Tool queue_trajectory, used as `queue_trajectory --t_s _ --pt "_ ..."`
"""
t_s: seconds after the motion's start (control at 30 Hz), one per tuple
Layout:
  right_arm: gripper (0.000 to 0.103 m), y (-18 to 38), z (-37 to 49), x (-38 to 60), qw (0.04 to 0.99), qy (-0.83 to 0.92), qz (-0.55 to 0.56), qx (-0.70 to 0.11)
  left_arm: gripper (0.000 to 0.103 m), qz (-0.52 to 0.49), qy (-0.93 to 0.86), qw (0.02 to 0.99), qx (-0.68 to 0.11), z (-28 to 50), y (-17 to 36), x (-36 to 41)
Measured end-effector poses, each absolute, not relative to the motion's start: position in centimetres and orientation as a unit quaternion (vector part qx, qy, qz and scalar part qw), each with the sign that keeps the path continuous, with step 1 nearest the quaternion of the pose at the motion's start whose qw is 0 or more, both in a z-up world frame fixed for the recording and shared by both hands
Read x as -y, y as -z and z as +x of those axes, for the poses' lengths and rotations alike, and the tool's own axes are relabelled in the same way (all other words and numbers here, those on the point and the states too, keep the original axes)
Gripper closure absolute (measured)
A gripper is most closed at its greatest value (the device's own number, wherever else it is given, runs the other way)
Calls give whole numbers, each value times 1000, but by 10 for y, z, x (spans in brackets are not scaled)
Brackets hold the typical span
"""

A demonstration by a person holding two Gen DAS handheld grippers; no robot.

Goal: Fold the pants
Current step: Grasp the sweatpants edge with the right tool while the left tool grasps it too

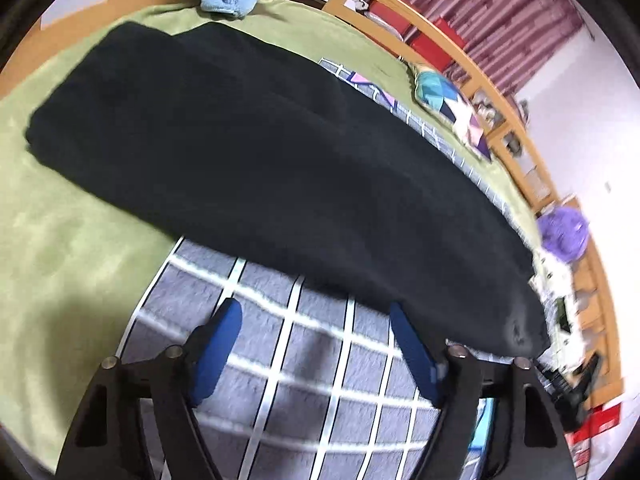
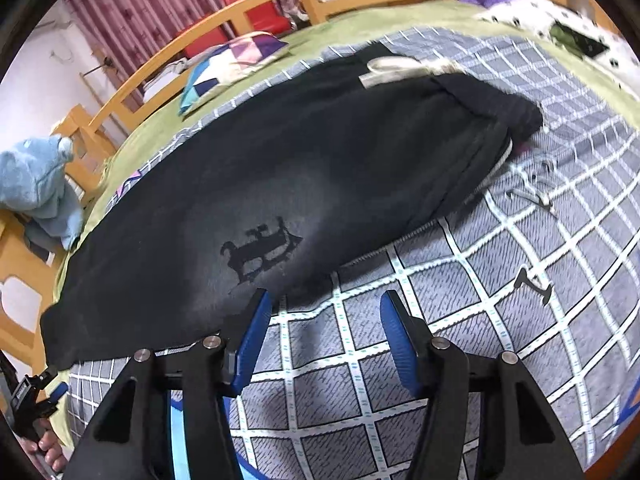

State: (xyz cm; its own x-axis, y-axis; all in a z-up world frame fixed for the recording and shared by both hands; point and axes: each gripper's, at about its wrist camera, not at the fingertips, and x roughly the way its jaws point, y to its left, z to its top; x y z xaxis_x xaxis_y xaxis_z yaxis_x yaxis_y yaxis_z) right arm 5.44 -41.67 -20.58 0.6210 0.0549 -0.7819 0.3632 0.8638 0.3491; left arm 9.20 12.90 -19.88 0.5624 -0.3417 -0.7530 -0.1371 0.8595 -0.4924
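Black pants (image 1: 248,152) lie flat on the bed, folded lengthwise into one long strip. In the right wrist view the pants (image 2: 320,152) show a dark printed logo (image 2: 260,252) and the waistband end with a light drawstring (image 2: 532,190) at the right. My left gripper (image 1: 316,312) is open and empty, just short of the pants' near edge. My right gripper (image 2: 324,304) is open and empty, its left fingertip at the pants' near edge close to the logo.
A grey checked blanket (image 2: 460,320) lies over a green sheet (image 1: 60,260). A patchwork pillow (image 2: 228,64), a blue plush (image 2: 36,176), a purple plush (image 1: 564,232) and a wooden bed rail (image 1: 460,52) are at the far side. The left gripper shows at the lower left of the right wrist view (image 2: 36,396).
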Motion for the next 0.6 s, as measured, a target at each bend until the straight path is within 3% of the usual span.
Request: queue_trajectory --t_s 0.2,0.4,0.53,0.6 --pt "46 229 62 438 843 100 318 -422 33 -291 55 835 -464 115 223 -139" --pt "46 236 81 448 844 95 339 -405 45 -338 37 825 -451 136 230 -157" --pt "48 240 99 456 841 87 358 -396 67 -367 14 811 -454 146 236 -177" --pt "55 238 107 457 841 81 362 -394 78 -366 8 803 -470 153 238 -180"
